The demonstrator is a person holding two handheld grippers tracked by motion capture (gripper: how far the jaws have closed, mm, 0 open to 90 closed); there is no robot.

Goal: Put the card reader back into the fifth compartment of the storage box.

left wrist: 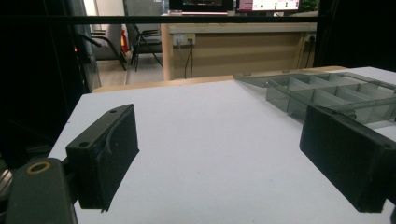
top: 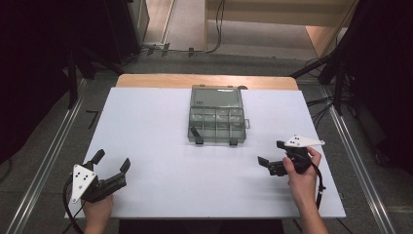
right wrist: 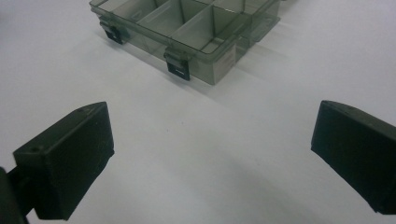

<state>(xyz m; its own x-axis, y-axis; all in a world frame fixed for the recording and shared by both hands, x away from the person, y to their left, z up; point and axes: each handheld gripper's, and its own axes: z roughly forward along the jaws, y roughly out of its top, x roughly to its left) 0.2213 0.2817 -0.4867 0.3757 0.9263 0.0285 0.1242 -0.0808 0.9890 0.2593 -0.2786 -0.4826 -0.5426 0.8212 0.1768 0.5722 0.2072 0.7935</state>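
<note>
Left gripper (top: 111,162) sits at the near left corner of the white table (top: 156,141), jaws spread wide with nothing between them. Right gripper (top: 272,153) is held at the near right, jaws likewise spread and empty, pointing leftward toward the table's middle. Each is gripped by a hand entering from the bottom edge in the high view: left hand (top: 99,210), right hand (top: 302,178).

Smoky translucent compartment box (top: 216,119) rests on the far centre of the table, lid open and lying back toward the far edge, well apart from both grippers.

High view: gives the overall layout, a grey plate on top of each gripper and trailing cables.

Left gripper view: the box (left wrist: 327,93) appears at the upper right beyond the right-hand jaw; its dividers are visible, and a wooden counter stands in the room behind.

Right gripper view: the box (right wrist: 187,28) front wall is close ahead, with two dark latches (right wrist: 178,66) hanging open; the visible compartments look empty.
</note>
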